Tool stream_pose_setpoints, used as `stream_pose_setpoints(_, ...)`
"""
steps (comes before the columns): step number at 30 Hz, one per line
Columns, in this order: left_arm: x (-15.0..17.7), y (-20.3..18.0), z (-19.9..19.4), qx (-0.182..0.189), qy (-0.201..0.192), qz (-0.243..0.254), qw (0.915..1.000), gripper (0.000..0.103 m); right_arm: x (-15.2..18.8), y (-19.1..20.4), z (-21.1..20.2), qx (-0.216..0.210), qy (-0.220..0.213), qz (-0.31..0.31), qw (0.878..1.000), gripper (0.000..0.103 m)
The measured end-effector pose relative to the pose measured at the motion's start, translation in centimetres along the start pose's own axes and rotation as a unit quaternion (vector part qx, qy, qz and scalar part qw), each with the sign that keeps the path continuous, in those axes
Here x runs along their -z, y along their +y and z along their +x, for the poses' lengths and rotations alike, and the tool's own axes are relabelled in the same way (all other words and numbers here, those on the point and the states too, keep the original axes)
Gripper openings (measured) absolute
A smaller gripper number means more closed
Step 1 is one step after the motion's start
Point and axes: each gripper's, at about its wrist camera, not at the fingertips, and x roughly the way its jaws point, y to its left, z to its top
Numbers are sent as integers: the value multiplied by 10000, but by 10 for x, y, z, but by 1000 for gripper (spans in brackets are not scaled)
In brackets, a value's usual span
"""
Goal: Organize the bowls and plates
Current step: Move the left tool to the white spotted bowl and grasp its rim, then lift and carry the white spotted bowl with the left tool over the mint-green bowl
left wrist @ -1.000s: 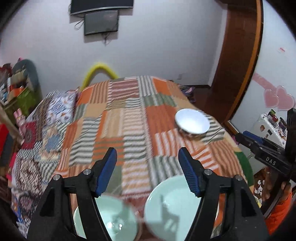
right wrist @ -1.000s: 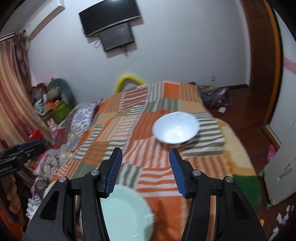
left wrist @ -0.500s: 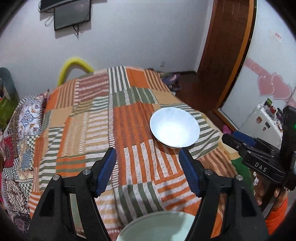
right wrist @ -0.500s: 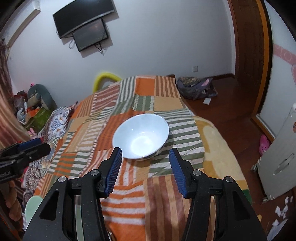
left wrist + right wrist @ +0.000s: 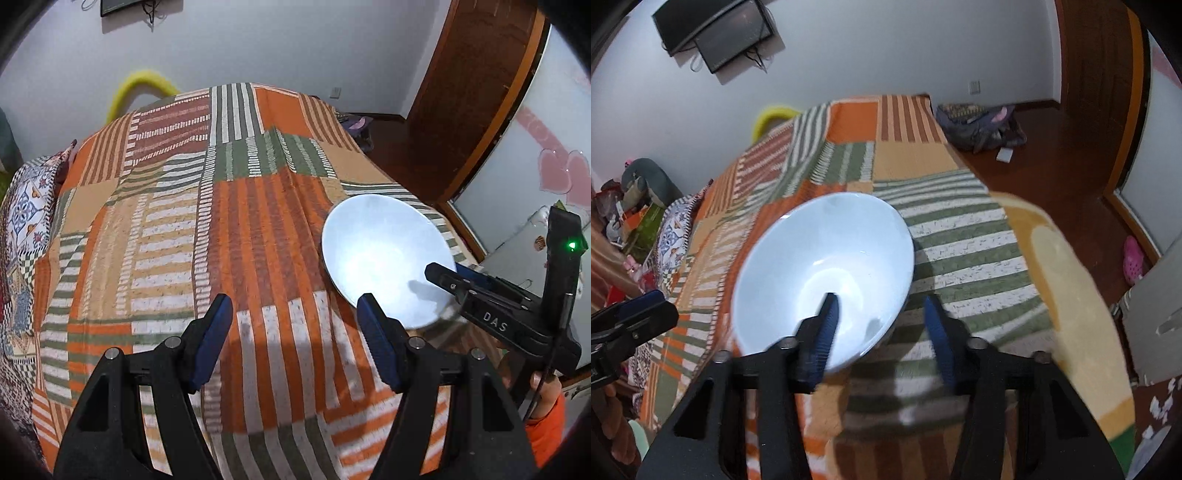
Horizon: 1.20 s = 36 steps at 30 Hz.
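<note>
A white bowl (image 5: 827, 269) sits upright on the striped patchwork blanket (image 5: 960, 243). My right gripper (image 5: 881, 317) straddles the bowl's near rim, one blue pad inside the bowl and the other outside its wall. Its jaws are closing, and a gap still shows between the outer pad and the bowl. In the left wrist view the bowl (image 5: 384, 258) lies to the right of my left gripper (image 5: 293, 314), which hangs open over bare blanket (image 5: 258, 240) with nothing between its fingers. The right gripper (image 5: 448, 271) reaches over the bowl's right edge there.
The bed's edge drops to a dark wooden floor (image 5: 1071, 155) on the right, where a bag (image 5: 979, 122) lies. A patterned pillow (image 5: 26, 199) lies at the left. A sliver of a pale green plate (image 5: 637, 432) shows at the lower left.
Both grippers moved forward and down toward the white bowl. The pale green plates slid out of the left wrist view. The right jaws narrowed and now straddle the bowl's rim.
</note>
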Motion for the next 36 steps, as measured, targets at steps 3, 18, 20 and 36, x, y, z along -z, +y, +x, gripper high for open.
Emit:
stream_pose_setpoints(3,-5,-4,12,-34,31,111,9999,69,0,-5,10,-142,129,49,9998,23)
stream_pose_setpoints(18,-14,-32,80,61,502,465,9976,23,3,1,15,-304,129,-274,9991,21)
stream_pose_setpoints(20,-15,-36,85,66,544,484,9973,20,3,1,15,-325,131,-260,9990,21)
stream_pose_setpoints(36,1,-40,47,128,410,658,9969,13,10,8,-12,-434,95,-141,9989,20)
